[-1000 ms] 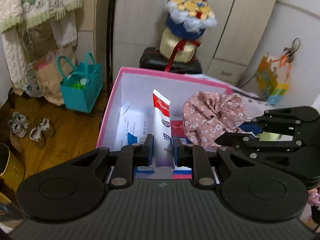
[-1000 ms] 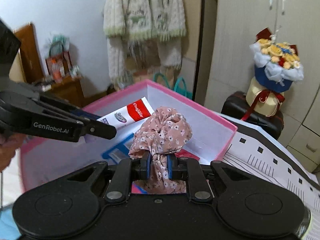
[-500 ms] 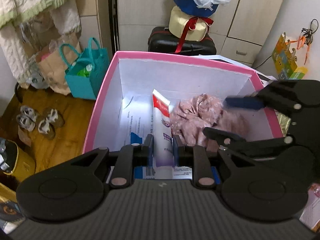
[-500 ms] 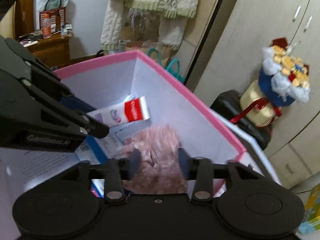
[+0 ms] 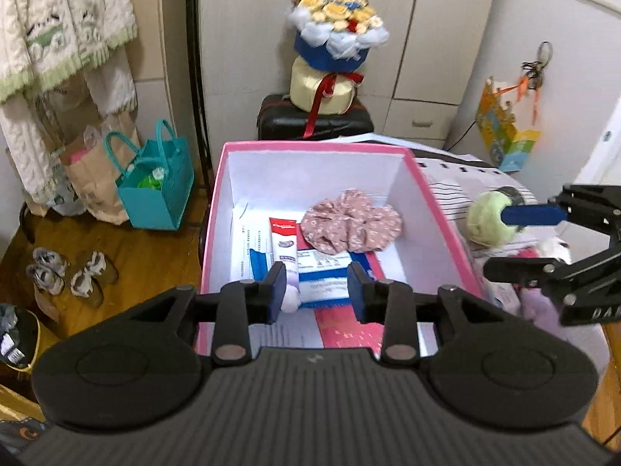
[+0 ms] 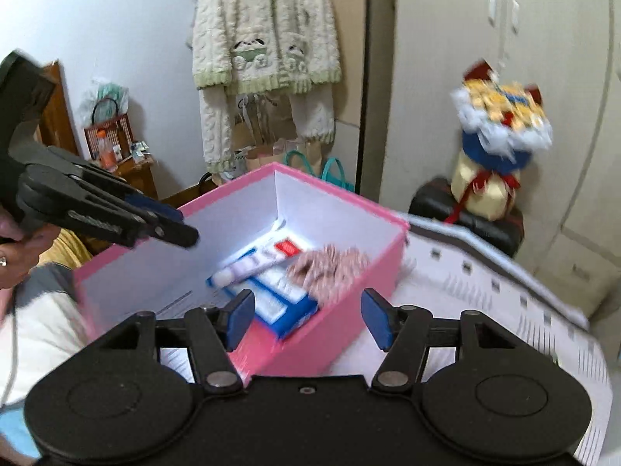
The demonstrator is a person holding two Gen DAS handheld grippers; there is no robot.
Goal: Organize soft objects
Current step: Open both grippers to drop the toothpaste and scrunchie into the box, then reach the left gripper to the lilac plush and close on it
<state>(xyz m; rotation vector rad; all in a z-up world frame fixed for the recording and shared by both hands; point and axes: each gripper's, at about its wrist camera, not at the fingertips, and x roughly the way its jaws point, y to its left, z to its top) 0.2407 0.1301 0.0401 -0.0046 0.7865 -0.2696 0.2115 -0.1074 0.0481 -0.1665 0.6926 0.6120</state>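
Note:
A pink box [image 5: 442, 209] with white inner walls holds a pink floral fabric bundle [image 5: 351, 226], a toothpaste tube [image 5: 285, 248] and a blue and white packet [image 5: 324, 272]. My left gripper [image 5: 315, 293] is open above the box's near edge, with the tube lying below its left finger. My right gripper [image 6: 306, 320] is open and empty over the box's near wall [image 6: 349, 310]; the fabric [image 6: 330, 268] and tube [image 6: 252, 266] lie inside. The right gripper also shows in the left wrist view [image 5: 524, 240], beside a green plush ball [image 5: 487, 219].
A striped cloth [image 5: 458, 194] covers the surface right of the box. A teal bag [image 5: 155, 190], paper bag and shoes [image 5: 70, 275] are on the wooden floor at left. A flower bouquet [image 5: 333, 62] sits on a black case behind. A cardigan [image 6: 268, 39] hangs on the wall.
My left gripper opened and let go of the toothpaste tube, which now lies in the box. My right gripper opened wider, left the fabric in the box and pulled out to the right.

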